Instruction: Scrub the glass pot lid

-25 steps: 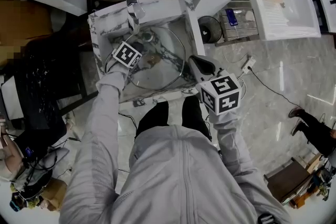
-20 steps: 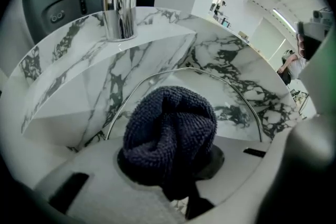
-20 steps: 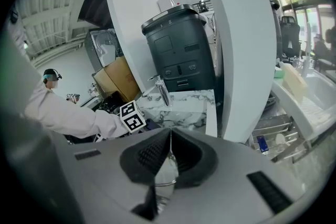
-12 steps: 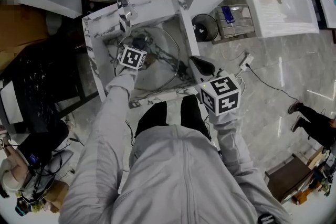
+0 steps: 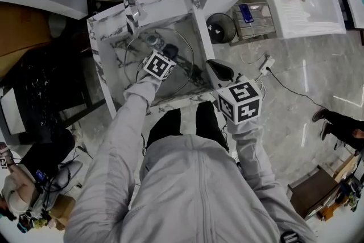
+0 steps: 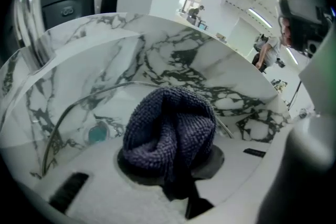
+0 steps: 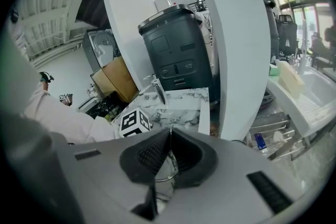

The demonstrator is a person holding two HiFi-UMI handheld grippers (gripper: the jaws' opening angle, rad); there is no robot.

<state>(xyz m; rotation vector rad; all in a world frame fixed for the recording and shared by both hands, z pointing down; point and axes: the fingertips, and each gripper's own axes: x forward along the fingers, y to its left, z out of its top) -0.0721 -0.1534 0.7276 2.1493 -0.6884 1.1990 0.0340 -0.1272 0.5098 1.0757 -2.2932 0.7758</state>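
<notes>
Glass lid sits inside the marble sink and fills most of the basin. Its metal rim shows as a thin arc in the L gripper view.

R gripper is at the sink's near-right edge, jaws pressed together on the lid's rim. The R gripper view shows the rim strip pinched between the dark pads.

L gripper is over the lid, approx. mid-basin. Its jaws are clamped on a dark blue-purple knit cloth, bunched into a wad that bulges out past them. The wad points at the glass; can't tell if it touches.

Drain shows through the glass just beyond the L gripper, and looks teal in the L gripper view. Chrome tap stands on the sink's back-left ledge.

L cube faces the head cam. R cube is nearer the person's waist. The person wears a grey jacket w/ both sleeves reaching fwd.

Dark bin stands behind the sink in the R gripper view. Floor right of the sink is glossy grey tile w/ a cable across it.
</notes>
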